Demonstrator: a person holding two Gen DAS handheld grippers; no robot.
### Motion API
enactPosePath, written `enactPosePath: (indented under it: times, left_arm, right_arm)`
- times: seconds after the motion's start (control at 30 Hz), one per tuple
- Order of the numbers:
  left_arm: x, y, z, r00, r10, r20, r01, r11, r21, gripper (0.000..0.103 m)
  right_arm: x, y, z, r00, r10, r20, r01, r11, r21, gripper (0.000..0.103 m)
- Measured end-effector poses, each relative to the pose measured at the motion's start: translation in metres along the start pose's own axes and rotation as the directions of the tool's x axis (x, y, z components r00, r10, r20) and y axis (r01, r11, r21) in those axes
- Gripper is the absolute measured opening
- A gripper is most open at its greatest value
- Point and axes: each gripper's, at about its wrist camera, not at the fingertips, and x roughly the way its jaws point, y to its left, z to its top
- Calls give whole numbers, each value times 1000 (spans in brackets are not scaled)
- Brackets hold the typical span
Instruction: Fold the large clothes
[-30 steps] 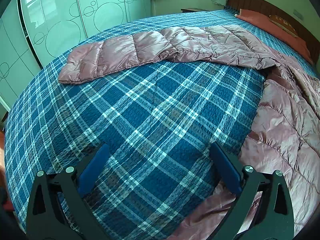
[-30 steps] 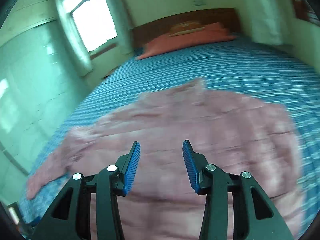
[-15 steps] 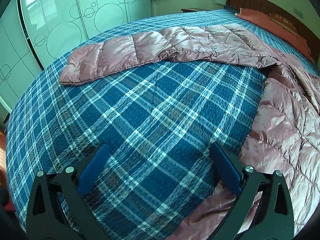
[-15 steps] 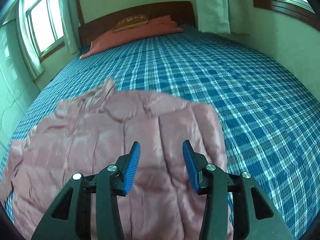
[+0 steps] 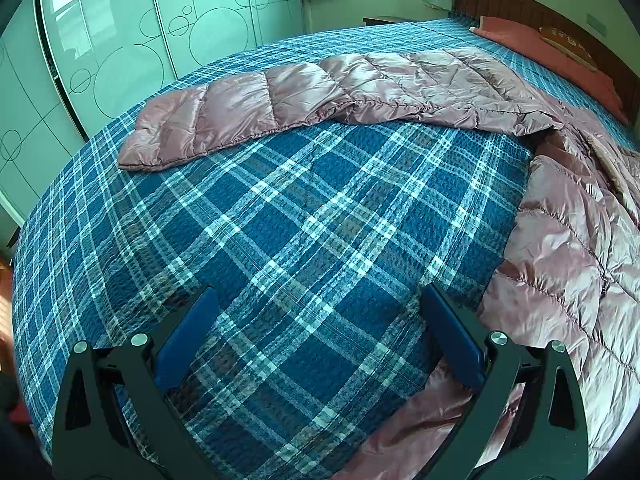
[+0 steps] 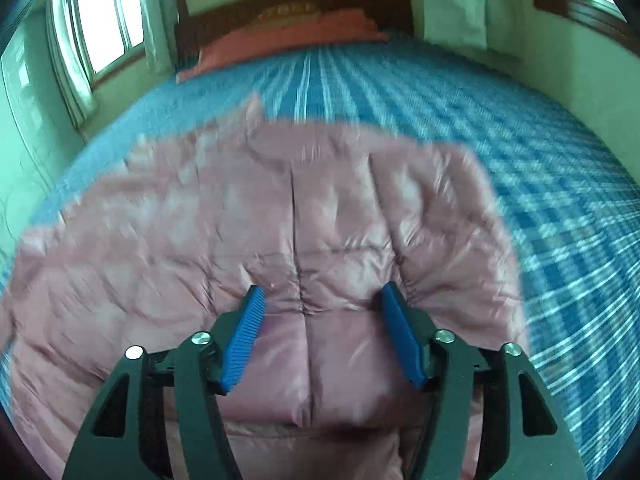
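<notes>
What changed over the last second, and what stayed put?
The right gripper dropped closer to the pink down jacket; its jaws have just been opening and hold nothing. The left gripper stayed wide open over the plaid bedspread, the jacket sleeve unmoved.

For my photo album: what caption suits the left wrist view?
Open left gripper hovers over blue plaid bedspread, pink quilted puffer jacket spread beyond.

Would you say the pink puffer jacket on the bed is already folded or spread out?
Spread out. The pink puffer jacket lies open on the plaid bedspread, with one sleeve stretched flat away from the body.
</notes>
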Motion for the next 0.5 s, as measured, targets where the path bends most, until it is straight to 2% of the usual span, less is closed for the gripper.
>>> enactPosePath:
  times: [0.13,0.2,0.27,0.4,0.5]
  left_arm:
    - [2,0,0,1000,-7,0,7,1000,-5,101]
    - [2,1,1,1000,-6,-1,6,1000,-3,101]
    - [3,3,1,1000,-20,-7,20,1000,-12,101]
    - [3,26,12,993,-120,-21,118,991,-66,101]
    - [7,55,21,980,-197,13,196,969,-147,101]
  right_arm:
    - [-27,1,-1,999,24,29,-25,999,28,62]
    - [-25,4,-4,999,-10,30,9,1000,6,62]
    - [-7,0,-12,1000,-11,-6,11,1000,-1,63]
    - [-7,3,-14,1000,-28,7,29,999,-17,65]
    - [-9,0,-18,1000,-4,16,4,1000,1,65]
